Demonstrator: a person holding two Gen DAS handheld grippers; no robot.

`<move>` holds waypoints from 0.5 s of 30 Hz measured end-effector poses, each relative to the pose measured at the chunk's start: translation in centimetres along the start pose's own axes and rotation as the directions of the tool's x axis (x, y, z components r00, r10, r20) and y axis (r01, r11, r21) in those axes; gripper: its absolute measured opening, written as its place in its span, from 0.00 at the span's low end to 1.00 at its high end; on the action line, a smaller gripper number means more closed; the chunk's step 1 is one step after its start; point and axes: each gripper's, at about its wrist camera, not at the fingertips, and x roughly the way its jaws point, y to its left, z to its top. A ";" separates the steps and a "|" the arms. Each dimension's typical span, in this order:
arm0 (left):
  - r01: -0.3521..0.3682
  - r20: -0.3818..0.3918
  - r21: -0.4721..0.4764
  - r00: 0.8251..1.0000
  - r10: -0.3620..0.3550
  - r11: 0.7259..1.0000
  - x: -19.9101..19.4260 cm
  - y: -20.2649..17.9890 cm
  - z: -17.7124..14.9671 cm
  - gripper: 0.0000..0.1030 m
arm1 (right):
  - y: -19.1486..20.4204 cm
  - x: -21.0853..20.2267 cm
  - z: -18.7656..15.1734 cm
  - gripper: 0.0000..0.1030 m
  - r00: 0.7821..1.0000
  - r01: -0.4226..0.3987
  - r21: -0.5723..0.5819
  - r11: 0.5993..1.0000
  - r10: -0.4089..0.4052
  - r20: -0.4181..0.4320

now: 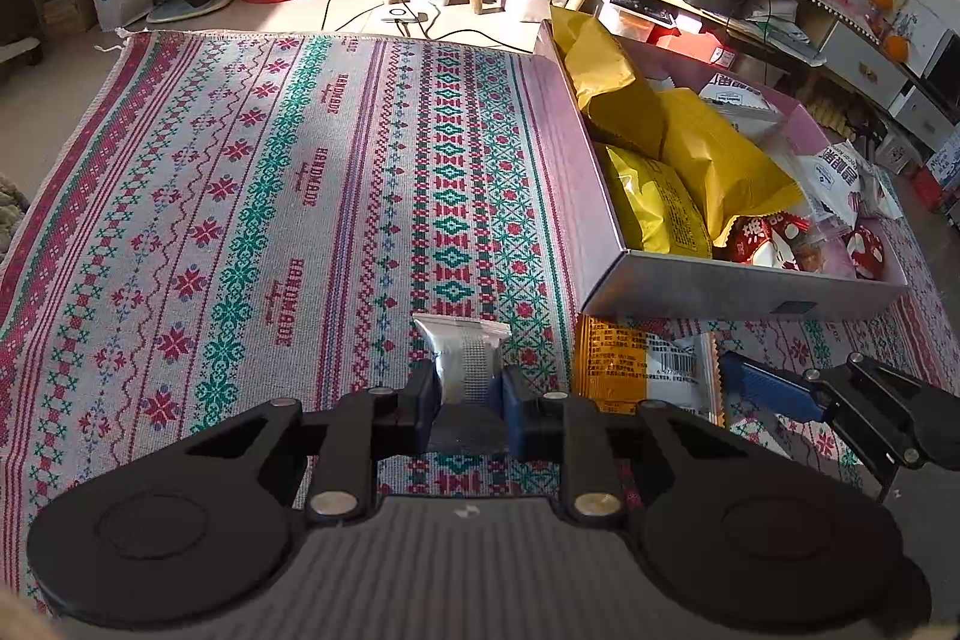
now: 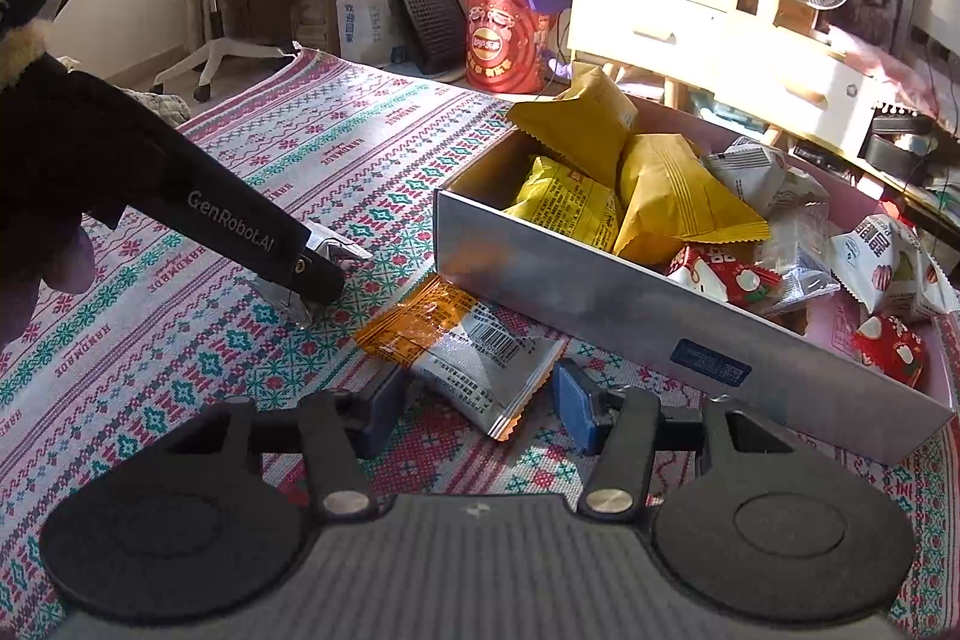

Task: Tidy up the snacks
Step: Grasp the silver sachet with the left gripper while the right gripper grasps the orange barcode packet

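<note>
Left gripper (image 1: 467, 394) clamped on a silver packet (image 1: 462, 352), low over the patterned cloth (image 1: 240, 196). Right gripper (image 2: 480, 400) half open around an orange-and-white packet (image 2: 474, 352) lying on that cloth, pads apparently not pressing. Just beyond, a shallow box (image 2: 600, 292) crowded with yellow bags (image 2: 678, 196) and small red-and-white packets (image 2: 732, 280).

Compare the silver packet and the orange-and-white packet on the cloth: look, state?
The silver packet is plain foil; the orange-and-white packet is printed, with a barcode. The left hand-held gripper is shut on the silver packet, while the right hand-held gripper only straddles the orange-and-white packet, pads not visibly pressing. The silver packet looks smaller. Both lie on the patterned cloth, outside the box.
</note>
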 end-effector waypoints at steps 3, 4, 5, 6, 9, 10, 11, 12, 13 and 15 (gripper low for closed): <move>-0.005 -0.007 -0.014 1.000 0.005 1.000 -0.4 1.1 -0.2 0.27 | 0.9 -0.6 -0.2 0.41 0.996 -0.086 0.017 0.996 0.086 -0.013; -0.003 -0.009 -0.023 1.000 0.003 1.000 -0.6 1.5 -0.3 0.27 | 1.2 -0.8 -0.3 0.41 0.995 -0.099 0.016 0.995 0.100 -0.011; -0.001 -0.011 -0.031 1.000 0.000 1.000 -0.8 1.9 -0.4 0.27 | 1.3 -1.0 -0.3 0.42 0.995 -0.101 0.017 0.995 0.101 -0.008; -0.001 -0.013 -0.038 1.000 0.000 0.999 -0.9 2.3 -0.5 0.27 | 1.4 -1.0 -0.3 0.49 0.995 -0.095 0.017 0.995 0.095 -0.008; 0.001 -0.014 -0.052 1.000 -0.001 0.999 -1.2 3.1 -0.7 0.27 | 1.6 -0.7 -0.1 0.63 0.999 -0.044 -0.021 0.999 0.044 0.004; -0.001 -0.014 -0.054 1.000 0.000 0.999 -1.3 3.3 -0.8 0.27 | 1.7 -0.5 0.2 0.63 1.000 -0.031 -0.039 0.999 0.031 0.003; 0.001 -0.014 -0.053 1.000 -0.001 0.999 -1.4 3.3 -0.8 0.27 | 1.8 -0.4 0.3 0.63 1.000 -0.026 -0.049 0.998 0.027 0.002; 0.000 -0.015 -0.052 1.000 -0.001 0.999 -1.5 3.3 -0.9 0.27 | 1.9 0.2 0.8 0.63 1.000 -0.026 -0.062 0.998 0.026 -0.002; -0.002 -0.016 -0.049 1.000 0.001 0.999 -1.6 3.3 -0.9 0.27 | 2.0 0.4 1.0 0.64 1.000 -0.025 -0.073 0.997 0.024 -0.005; -0.003 -0.018 -0.047 1.000 0.002 0.999 -1.7 3.3 -1.0 0.27 | 2.4 0.8 1.5 0.64 1.000 -0.019 -0.100 0.995 0.019 -0.004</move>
